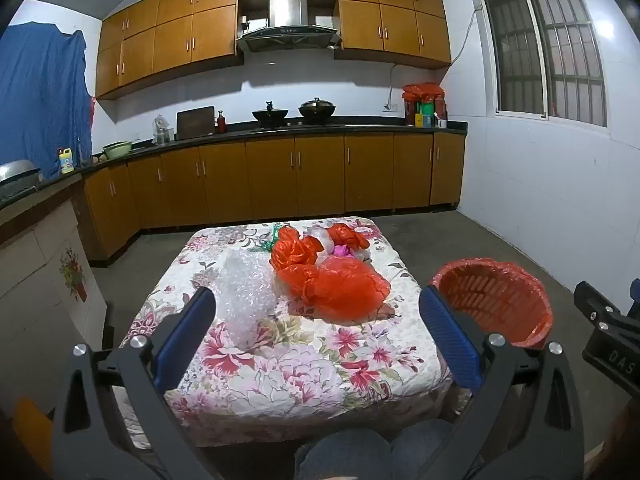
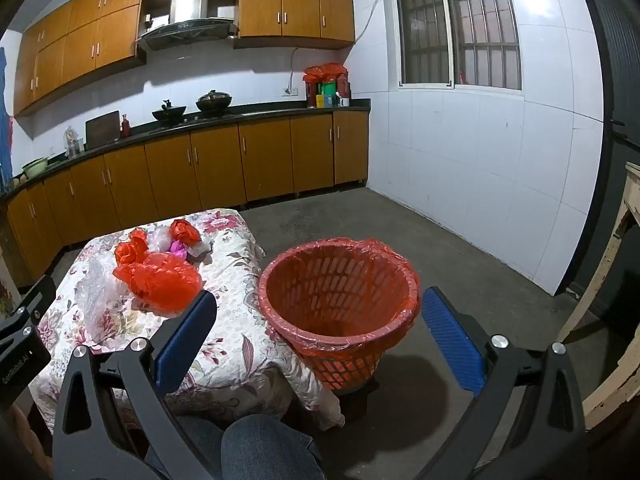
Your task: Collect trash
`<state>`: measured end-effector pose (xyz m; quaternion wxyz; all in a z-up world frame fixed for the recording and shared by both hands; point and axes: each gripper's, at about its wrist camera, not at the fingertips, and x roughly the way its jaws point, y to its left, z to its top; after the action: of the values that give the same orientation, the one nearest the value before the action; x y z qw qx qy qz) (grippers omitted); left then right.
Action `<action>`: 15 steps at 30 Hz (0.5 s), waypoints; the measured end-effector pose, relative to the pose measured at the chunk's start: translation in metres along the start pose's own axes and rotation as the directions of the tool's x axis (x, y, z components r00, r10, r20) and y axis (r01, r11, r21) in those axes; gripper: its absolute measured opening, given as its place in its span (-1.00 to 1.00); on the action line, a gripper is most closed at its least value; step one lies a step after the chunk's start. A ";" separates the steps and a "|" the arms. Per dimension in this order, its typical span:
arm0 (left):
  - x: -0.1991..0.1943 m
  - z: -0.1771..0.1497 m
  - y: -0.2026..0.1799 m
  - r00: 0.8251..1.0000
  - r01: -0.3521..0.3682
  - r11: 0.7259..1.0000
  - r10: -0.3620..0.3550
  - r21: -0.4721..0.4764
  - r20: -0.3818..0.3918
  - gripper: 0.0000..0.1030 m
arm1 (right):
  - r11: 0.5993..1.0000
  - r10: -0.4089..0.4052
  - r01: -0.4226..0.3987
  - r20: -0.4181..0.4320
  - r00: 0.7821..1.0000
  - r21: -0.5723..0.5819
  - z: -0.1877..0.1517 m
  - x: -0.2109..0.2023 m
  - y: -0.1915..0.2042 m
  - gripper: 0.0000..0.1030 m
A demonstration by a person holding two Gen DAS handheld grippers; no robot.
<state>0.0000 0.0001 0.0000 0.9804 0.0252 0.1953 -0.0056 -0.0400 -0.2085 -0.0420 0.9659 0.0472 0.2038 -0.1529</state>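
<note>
A low table with a floral cloth [image 1: 280, 360] carries the trash: a big crumpled red plastic bag [image 1: 340, 286], smaller red bags [image 1: 294, 250] behind it, a pink and white wad [image 1: 340, 250], and clear bubble wrap [image 1: 244, 292] at the left. A red mesh waste basket [image 2: 340, 300] lined with a red bag stands on the floor right of the table. My left gripper [image 1: 316, 308] is open and empty, above the table's near part. My right gripper [image 2: 318, 312] is open and empty, facing the basket from the near side.
Kitchen cabinets and a dark counter [image 1: 320, 128] with woks run along the back wall. Bare concrete floor [image 2: 460, 260] lies right of the basket. A wooden frame [image 2: 616, 280] stands at the far right. The person's knees [image 2: 260, 448] are at the table's near edge.
</note>
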 end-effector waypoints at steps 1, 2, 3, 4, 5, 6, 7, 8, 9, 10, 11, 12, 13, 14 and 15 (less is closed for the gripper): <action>0.000 0.000 0.000 1.000 -0.001 1.000 0.001 0.000 0.000 0.93 | 1.000 0.001 -0.001 0.000 1.000 0.001 0.000 0.000 0.000 0.97; 0.000 0.000 0.000 1.000 0.001 1.000 -0.001 -0.001 0.000 0.93 | 1.000 0.001 -0.001 0.000 1.000 0.000 0.000 0.000 0.000 0.97; 0.000 0.000 0.000 1.000 0.001 1.000 -0.001 -0.001 0.000 0.93 | 1.000 0.001 -0.001 0.001 1.000 0.000 0.000 0.000 0.000 0.97; 0.000 0.000 0.000 1.000 0.001 1.000 -0.001 -0.001 0.000 0.93 | 1.000 0.002 -0.002 0.002 1.000 -0.001 0.000 0.000 0.000 0.97; 0.000 0.000 0.000 1.000 0.001 1.000 -0.001 -0.001 0.000 0.93 | 1.000 0.002 -0.002 0.003 1.000 -0.002 0.000 -0.001 0.001 0.97; 0.000 0.000 0.000 1.000 0.001 1.000 -0.001 -0.001 0.000 0.93 | 1.000 0.001 -0.001 0.000 1.000 0.003 0.000 0.000 0.000 0.97; 0.000 0.000 0.000 1.000 0.001 1.000 -0.001 -0.001 0.000 0.93 | 1.000 0.002 -0.002 0.000 1.000 0.003 0.000 0.000 0.000 0.97; 0.000 0.000 0.000 1.000 0.000 1.000 0.000 -0.001 0.000 0.93 | 1.000 0.002 -0.002 0.000 1.000 0.003 0.000 0.000 0.000 0.97; 0.000 0.000 0.000 1.000 0.000 1.000 0.000 -0.001 0.000 0.93 | 1.000 0.001 -0.001 0.001 1.000 0.003 0.000 0.000 0.000 0.97; 0.000 0.000 0.000 1.000 0.001 1.000 -0.001 -0.001 -0.001 0.93 | 1.000 0.002 -0.002 0.000 1.000 0.003 0.000 0.000 0.000 0.97; 0.000 0.000 0.000 1.000 0.001 1.000 -0.001 -0.001 0.000 0.93 | 1.000 0.002 -0.002 0.000 1.000 0.003 0.000 0.000 0.000 0.97; 0.000 0.000 0.000 1.000 0.001 1.000 -0.001 -0.001 0.000 0.93 | 1.000 0.002 -0.002 -0.001 1.000 0.002 0.000 0.000 0.000 0.97; 0.000 0.000 0.000 1.000 0.001 1.000 -0.001 -0.001 -0.001 0.93 | 1.000 0.001 -0.001 0.001 1.000 0.002 0.000 0.000 0.000 0.97; 0.000 0.000 0.000 1.000 0.002 1.000 -0.002 -0.001 -0.001 0.93 | 1.000 0.001 -0.001 0.002 1.000 0.002 0.000 0.000 0.000 0.97; 0.000 0.000 0.000 1.000 0.002 1.000 -0.002 -0.001 -0.001 0.93 | 1.000 0.001 -0.001 0.002 1.000 0.002 0.000 0.000 0.000 0.97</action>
<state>0.0001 0.0002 0.0000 0.9803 0.0246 0.1959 -0.0064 -0.0402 -0.2084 -0.0418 0.9660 0.0480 0.2029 -0.1528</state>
